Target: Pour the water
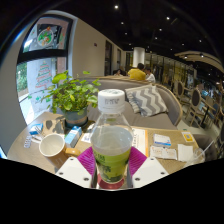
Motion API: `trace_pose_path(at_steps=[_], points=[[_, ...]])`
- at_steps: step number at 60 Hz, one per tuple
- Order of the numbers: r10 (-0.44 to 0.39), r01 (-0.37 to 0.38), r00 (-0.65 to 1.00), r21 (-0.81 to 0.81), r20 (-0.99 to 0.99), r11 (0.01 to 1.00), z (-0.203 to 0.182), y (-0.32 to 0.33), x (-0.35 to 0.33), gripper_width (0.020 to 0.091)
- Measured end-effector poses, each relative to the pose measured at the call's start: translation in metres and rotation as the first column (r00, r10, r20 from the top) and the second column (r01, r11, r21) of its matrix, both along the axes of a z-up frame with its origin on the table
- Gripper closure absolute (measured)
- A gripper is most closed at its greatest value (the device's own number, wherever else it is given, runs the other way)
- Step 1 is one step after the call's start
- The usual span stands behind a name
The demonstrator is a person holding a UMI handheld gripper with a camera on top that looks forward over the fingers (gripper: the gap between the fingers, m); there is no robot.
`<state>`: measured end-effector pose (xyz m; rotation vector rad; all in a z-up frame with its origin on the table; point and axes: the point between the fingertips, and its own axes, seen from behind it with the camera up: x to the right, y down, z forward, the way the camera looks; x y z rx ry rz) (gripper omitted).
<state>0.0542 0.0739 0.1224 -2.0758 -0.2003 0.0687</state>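
Holding a clear plastic bottle with a white cap (112, 135), the claw (111, 168) has both pink-padded fingers (87, 160) clenched against its sides. The bottle stands upright between them, roughly half full of a yellow-green liquid, and the cap looks to be on, so pouring seems not yet begun. Left of the claw and slightly ahead, a small white cup (52, 145) sits on the wooden table (150, 135); its contents cannot be made out. Beyond it stands a leafy green potted plant (72, 95).
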Motion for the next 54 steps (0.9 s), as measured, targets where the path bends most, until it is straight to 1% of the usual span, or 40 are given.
trace_pose_path(at_steps=[9, 14, 15, 16, 21, 28, 31, 32, 33, 36, 37, 38, 39, 40, 43, 47, 54], points=[[-0.001, -0.001, 0.998, -0.034, -0.056, 0.999, -0.040, 0.002, -0.003, 0.0706], [-0.015, 0.012, 0.999, -0.048, -0.052, 0.999, -0.060, 0.003, -0.003, 0.0701], [-0.010, 0.008, 0.999, -0.049, -0.047, 0.999, -0.063, 0.000, -0.003, 0.0688], [-0.007, 0.005, 0.999, -0.022, -0.053, 1.000, -0.059, 0.004, -0.004, 0.0697], [-0.014, 0.013, 0.999, -0.009, -0.048, 1.000, -0.060, 0.003, -0.002, 0.0692], [-0.030, 0.030, 0.998, -0.005, -0.059, 1.000, -0.059, -0.001, 0.000, 0.0601], [-0.039, 0.037, 0.998, -0.030, -0.050, 0.999, -0.063, -0.003, 0.001, 0.0553], [-0.042, 0.040, 0.998, -0.047, -0.046, 0.998, -0.065, -0.004, 0.002, 0.0519], [-0.045, 0.043, 0.998, -0.062, -0.043, 0.997, -0.066, -0.007, 0.002, 0.0470], [-0.057, 0.053, 0.997, -0.088, -0.044, 0.995, -0.064, -0.013, 0.003, 0.0257], [-0.064, 0.059, 0.997, -0.096, -0.044, 0.994, -0.062, -0.016, 0.004, 0.0237], [-0.072, 0.067, 0.997, -0.105, -0.042, 0.992, -0.061, -0.020, 0.006, 0.0267], [-0.082, 0.077, 0.996, -0.115, -0.039, 0.990, -0.060, -0.023, 0.007, 0.0282], [-0.092, 0.087, 0.995, -0.124, -0.036, 0.989, -0.057, -0.028, 0.009, 0.0279], [-0.116, 0.112, 0.993, -0.143, -0.022, 0.983, -0.049, -0.041, 0.012, 0.0240], [-0.133, 0.130, 0.991, -0.174, -0.005, 0.976, -0.034, -0.065, 0.012, 0.0245], [-0.152, 0.153, 0.988, -0.186, 0.019, 0.971, 0.004, -0.114, 0.006, 0.0248]])
